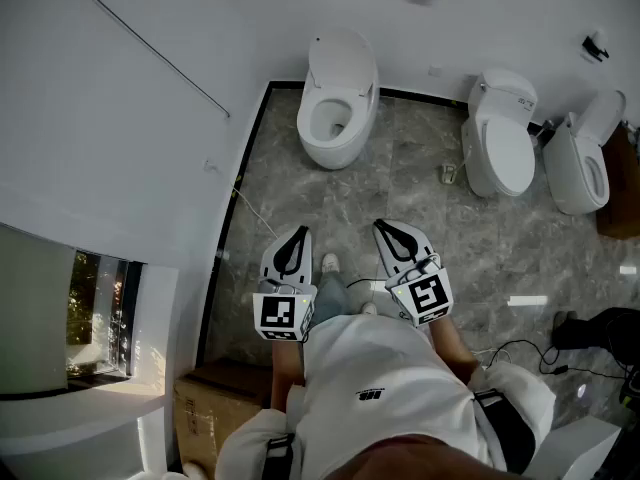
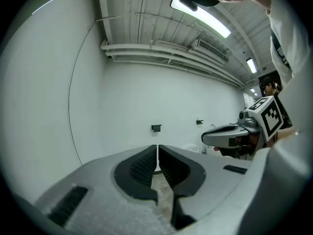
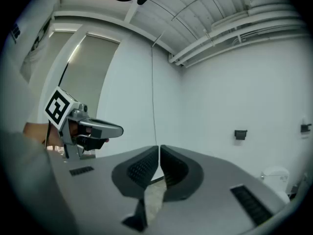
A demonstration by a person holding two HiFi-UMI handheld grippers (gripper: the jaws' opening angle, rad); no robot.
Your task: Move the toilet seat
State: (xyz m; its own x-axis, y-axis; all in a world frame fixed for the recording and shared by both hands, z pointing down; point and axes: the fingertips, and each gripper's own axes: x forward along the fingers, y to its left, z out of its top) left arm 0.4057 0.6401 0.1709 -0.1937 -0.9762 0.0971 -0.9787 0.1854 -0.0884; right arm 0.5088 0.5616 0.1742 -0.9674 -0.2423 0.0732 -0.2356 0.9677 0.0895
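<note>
The left claw (image 1: 294, 236) and the right claw (image 1: 391, 230) are held out in front of the person's tummy, side by side and a little apart. Both point forward, about level. The left claw's jaws are pressed together and hold nothing. The right claw's jaws are pressed together too, and hold nothing. The left forearm (image 1: 284, 366) and the right forearm (image 1: 457, 348) reach out behind them.

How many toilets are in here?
3: left toilet by the wall, middle toilet with lid shut, right toilet near the picture's edge. Others may lie out of view.
</note>
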